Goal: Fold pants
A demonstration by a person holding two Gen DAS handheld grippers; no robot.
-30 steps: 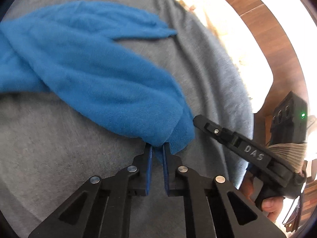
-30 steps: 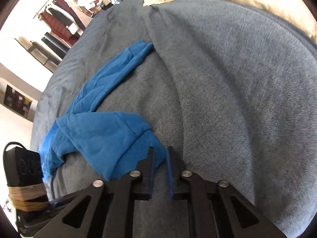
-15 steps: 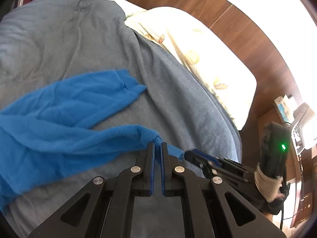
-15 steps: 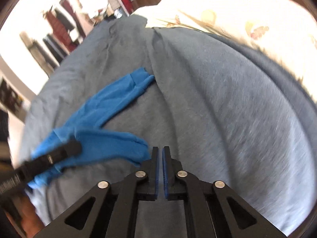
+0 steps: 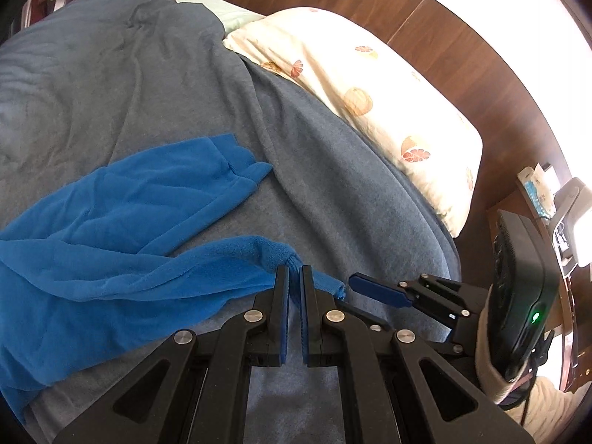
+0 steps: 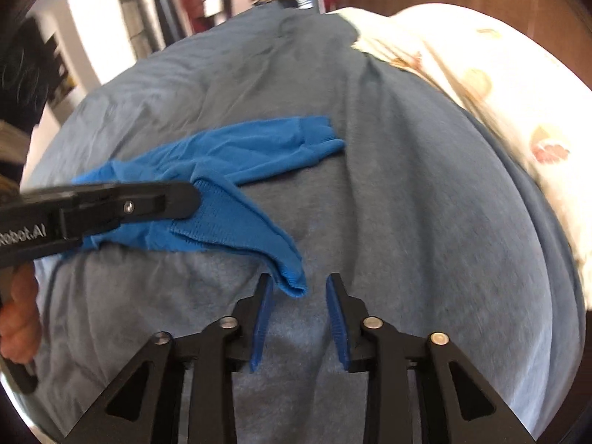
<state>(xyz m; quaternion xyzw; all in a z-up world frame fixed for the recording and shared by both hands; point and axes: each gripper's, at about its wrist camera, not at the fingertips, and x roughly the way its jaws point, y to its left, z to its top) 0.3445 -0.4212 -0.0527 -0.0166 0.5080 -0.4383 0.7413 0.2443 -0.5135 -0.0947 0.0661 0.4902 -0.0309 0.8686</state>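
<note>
Blue fleece pants (image 5: 122, 229) lie rumpled on the grey blanket-covered bed (image 5: 155, 74), well short of the cream fruit-print pillow (image 5: 373, 88), one leg stretched flat toward that pillow. The left gripper (image 5: 295, 277) is clenched on the ribbed cuff of the other leg, lifting it clear of the bed. The right gripper (image 6: 299, 288) is opening; the cuff's corner hangs between its pads, untouched by either. To do this step well, I judge the left should keep the cuff taut and low, while the right re-grips nearer the cuff's far edge so both corners travel together onto the flat leg, seams aligned.
</note>
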